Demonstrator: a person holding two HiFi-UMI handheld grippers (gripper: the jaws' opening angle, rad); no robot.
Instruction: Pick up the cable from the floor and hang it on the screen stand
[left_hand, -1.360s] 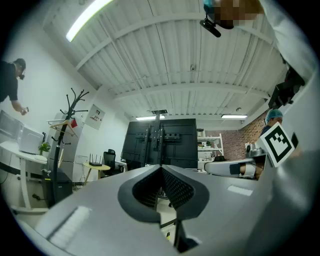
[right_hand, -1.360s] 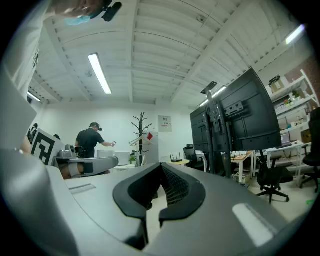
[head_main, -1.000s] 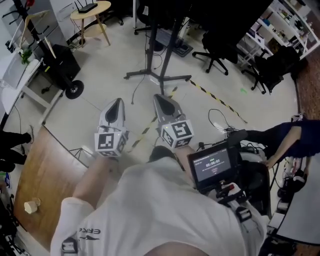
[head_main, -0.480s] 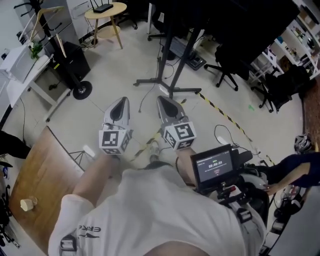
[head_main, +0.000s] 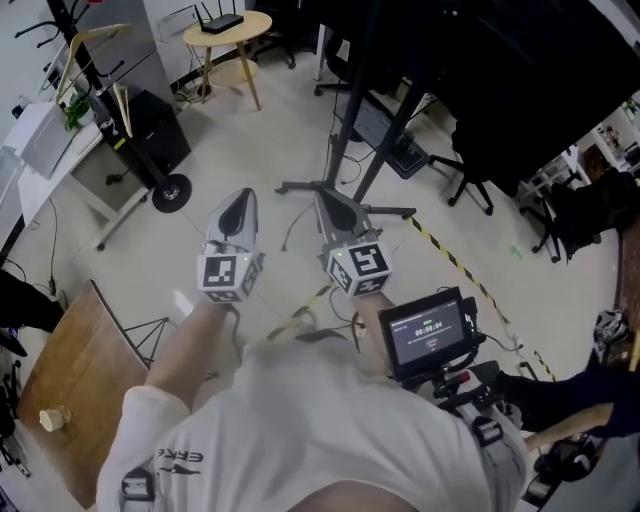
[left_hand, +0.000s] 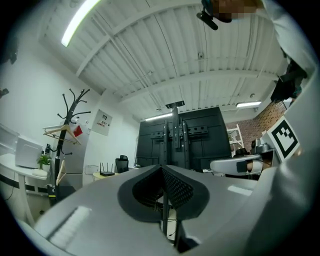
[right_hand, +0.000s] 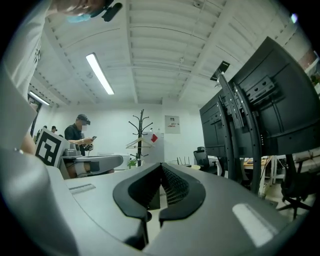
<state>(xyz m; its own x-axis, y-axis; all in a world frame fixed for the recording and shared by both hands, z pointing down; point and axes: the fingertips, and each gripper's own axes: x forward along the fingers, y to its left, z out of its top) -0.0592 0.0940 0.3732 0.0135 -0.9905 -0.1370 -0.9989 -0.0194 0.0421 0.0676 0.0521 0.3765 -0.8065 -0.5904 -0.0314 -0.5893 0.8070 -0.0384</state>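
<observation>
In the head view both grippers are held side by side above the pale floor, pointing at the black screen stand (head_main: 350, 130). My left gripper (head_main: 244, 194) is shut with nothing in it. My right gripper (head_main: 323, 196) is also shut and empty, its tip over the stand's floor base (head_main: 385, 211). A thin cable (head_main: 291, 222) trails on the floor from that base, between the two grippers. The left gripper view shows its jaws (left_hand: 162, 171) pressed together, the stand and dark screen (left_hand: 176, 135) ahead. In the right gripper view the closed jaws (right_hand: 161, 167) have the stand (right_hand: 235, 110) at the right.
A round wooden table (head_main: 225, 25) with a router stands far left, near a coat rack (left_hand: 70, 115) and a black wheeled box (head_main: 150, 130). Office chairs (head_main: 470, 170) stand to the right. Yellow-black tape (head_main: 450, 255) crosses the floor. A wooden board (head_main: 60, 370) lies left. A person (right_hand: 80, 132) stands far off.
The stand's base has come closer to the grippers and the right gripper's tip now overlaps it. Both grippers have stayed shut. The person's arm at the right edge has slid lower.
</observation>
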